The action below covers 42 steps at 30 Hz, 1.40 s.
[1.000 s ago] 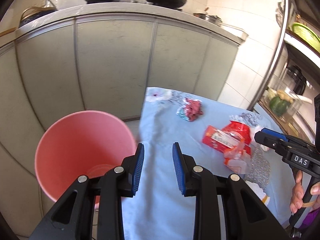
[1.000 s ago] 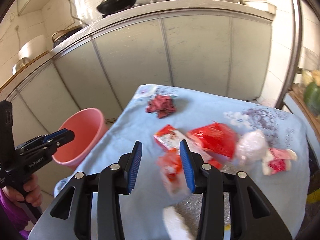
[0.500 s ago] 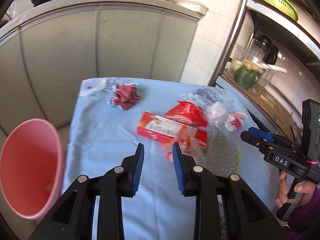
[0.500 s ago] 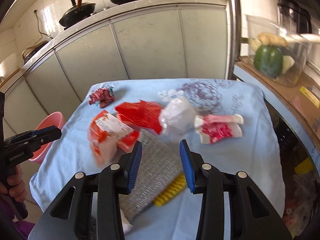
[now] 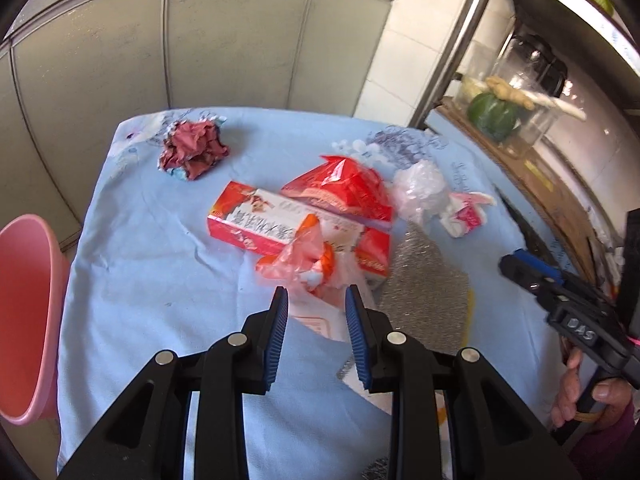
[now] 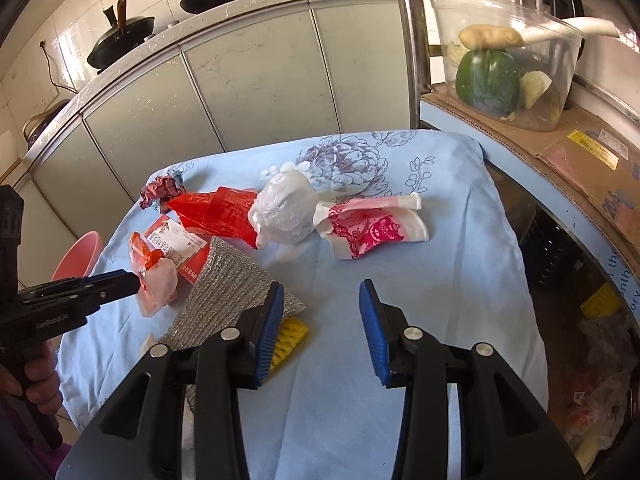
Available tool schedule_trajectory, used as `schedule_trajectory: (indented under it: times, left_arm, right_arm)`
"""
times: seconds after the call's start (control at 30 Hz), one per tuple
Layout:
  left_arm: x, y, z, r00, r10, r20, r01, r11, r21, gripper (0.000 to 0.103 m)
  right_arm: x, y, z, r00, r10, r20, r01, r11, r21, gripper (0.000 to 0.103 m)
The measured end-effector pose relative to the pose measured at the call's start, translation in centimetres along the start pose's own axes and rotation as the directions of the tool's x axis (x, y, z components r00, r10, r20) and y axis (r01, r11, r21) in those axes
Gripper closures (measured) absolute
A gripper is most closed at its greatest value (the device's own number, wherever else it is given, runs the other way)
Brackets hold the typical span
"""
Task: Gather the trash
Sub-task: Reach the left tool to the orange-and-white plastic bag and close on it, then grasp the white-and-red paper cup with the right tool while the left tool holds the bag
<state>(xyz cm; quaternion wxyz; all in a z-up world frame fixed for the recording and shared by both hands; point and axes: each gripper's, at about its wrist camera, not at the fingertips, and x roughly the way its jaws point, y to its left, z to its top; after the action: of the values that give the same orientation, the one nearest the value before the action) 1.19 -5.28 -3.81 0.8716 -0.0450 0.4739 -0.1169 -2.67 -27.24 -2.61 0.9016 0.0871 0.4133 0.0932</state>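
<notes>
Left wrist view first: my left claw [image 5: 316,300] hangs with its blue pads apart, nothing between them, tips just short of the crumpled orange bag [image 5: 304,260] at twelve o'clock. I judge that bag my first pick, since it lies nearest. Behind it sit the red carton [image 5: 256,224] and red wrapper [image 5: 344,184]; the crumpled maroon paper [image 5: 194,150] lies apart at eleven o'clock. The pink bin [image 5: 28,312] waits at nine o'clock, off the table's edge, handy for dropping trash.

Right wrist view: my right claw [image 6: 322,300] is parted and empty over bare blue cloth [image 6: 460,280]. The white plastic wad [image 6: 286,210] and pink-printed paper [image 6: 372,228] lie at twelve o'clock, the silver mesh sheet [image 6: 232,280] at ten.
</notes>
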Motion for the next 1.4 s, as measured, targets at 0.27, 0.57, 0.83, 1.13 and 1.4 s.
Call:
schedule_trajectory:
  times: [0.27,0.57,0.83,1.13,1.4]
  left_arm:
    - [1.2,2.0,-1.0,0.998,0.017,-0.055,-0.021,0.997,-0.075,0.079]
    - [0.0,2.5,-0.9,1.0,0.031,0.005,-0.03,0.998,-0.057,0.1]
    - [-0.1,3.1,-0.9,1.0,0.014,0.02,-0.012,0.997,-0.072,0.1]
    - [-0.2,2.9,-1.2,0.998,-0.04,0.042,0.042,0.997,-0.06,0.1]
    - [-0.3,3.3,-1.3,0.996,-0.066,0.057,0.069,0.996,-0.059,0.1]
  right_arm:
    - [0.1,-1.3,0.0,1.0,-0.005,0.008,0.005,1.0,0.011,0.063]
    - [0.5,-3.9,1.1,1.0,-0.005,0.022,0.003,0.996,0.089,0.063]
    - [2.2,-5.2,3.4,0.984,0.177,0.019,-0.174,0.939,0.297,0.063]
    - [6.0,-6.1,4.7,0.97,0.244,0.004,-0.207,0.814,0.543,0.063]
    - [8.3,-6.9,4.2,0.976,0.216,-0.009,-0.156,0.735,0.66,0.071]
